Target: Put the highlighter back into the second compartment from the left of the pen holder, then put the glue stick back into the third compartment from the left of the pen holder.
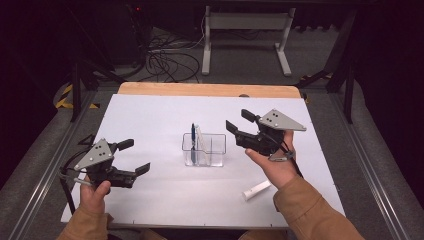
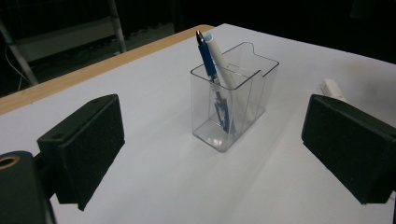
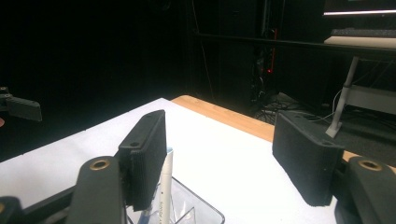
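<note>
A clear plastic pen holder (image 1: 204,149) (image 2: 235,100) stands mid-table with a blue pen (image 1: 193,135) (image 2: 206,55) and a white pen (image 1: 199,136) (image 2: 219,56) upright in its left compartment. Another white pen (image 1: 256,190) lies flat near the front right, its end visible (image 2: 332,87) in the left gripper view. My left gripper (image 1: 133,157) (image 2: 212,149) is open, left of the holder, with nothing between its jaws. My right gripper (image 1: 239,121) (image 3: 224,154) is open, raised just right of the holder; the white pen's top (image 3: 165,182) and the holder's rim (image 3: 198,203) show below its jaws.
The white table mat (image 1: 150,120) lies on a wooden tabletop whose far edge (image 1: 200,89) shows. Beyond it are a white stand frame (image 1: 245,35) and tangled cables (image 1: 170,60) on the floor. Metal rails run along both table sides.
</note>
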Demonstrator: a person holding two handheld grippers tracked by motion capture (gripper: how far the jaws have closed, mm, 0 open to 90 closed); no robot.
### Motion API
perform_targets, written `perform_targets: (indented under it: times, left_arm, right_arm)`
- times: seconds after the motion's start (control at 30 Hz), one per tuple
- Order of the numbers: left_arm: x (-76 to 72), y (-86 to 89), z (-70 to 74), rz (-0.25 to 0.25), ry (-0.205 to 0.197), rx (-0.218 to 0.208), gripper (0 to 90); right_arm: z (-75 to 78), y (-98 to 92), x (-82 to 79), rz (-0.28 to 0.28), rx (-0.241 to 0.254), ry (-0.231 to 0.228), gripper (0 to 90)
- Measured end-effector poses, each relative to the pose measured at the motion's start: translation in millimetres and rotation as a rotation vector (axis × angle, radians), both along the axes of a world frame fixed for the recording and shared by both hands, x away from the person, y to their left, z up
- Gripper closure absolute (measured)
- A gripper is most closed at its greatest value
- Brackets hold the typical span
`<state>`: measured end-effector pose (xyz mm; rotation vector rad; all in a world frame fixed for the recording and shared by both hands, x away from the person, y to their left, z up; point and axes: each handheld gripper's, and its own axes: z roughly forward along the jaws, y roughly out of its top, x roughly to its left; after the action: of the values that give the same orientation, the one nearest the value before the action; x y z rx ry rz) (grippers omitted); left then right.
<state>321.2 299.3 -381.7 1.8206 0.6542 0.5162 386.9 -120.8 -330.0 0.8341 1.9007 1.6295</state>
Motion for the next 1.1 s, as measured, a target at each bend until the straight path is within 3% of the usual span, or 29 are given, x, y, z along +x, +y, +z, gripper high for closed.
perform_targets:
  times: [0.27,0.53,0.8,1.1]
  left_arm:
    - [0.5,-0.2,-0.9,-0.002,0.005,-0.004,6.7]
    - [-0.4,-0.7,-1.0,0.002,0.004,-0.006,6.7]
    - [-0.6,0.2,-1.4,0.003,0.007,-0.004,6.8]
    - [-1.1,-0.1,-1.1,0.003,0.005,-0.002,6.8]
  right_arm:
    - [0.9,-6.2,-2.0,0.032,-0.032,-0.032,30.8]
    - [-1.1,-14.3,-2.5,0.065,-0.048,0.003,26.7]
    - [-0.5,-21.7,-4.8,0.116,-0.054,0.015,26.3]
    - [1.7,-28.4,-6.3,0.153,-0.046,-0.011,31.1]
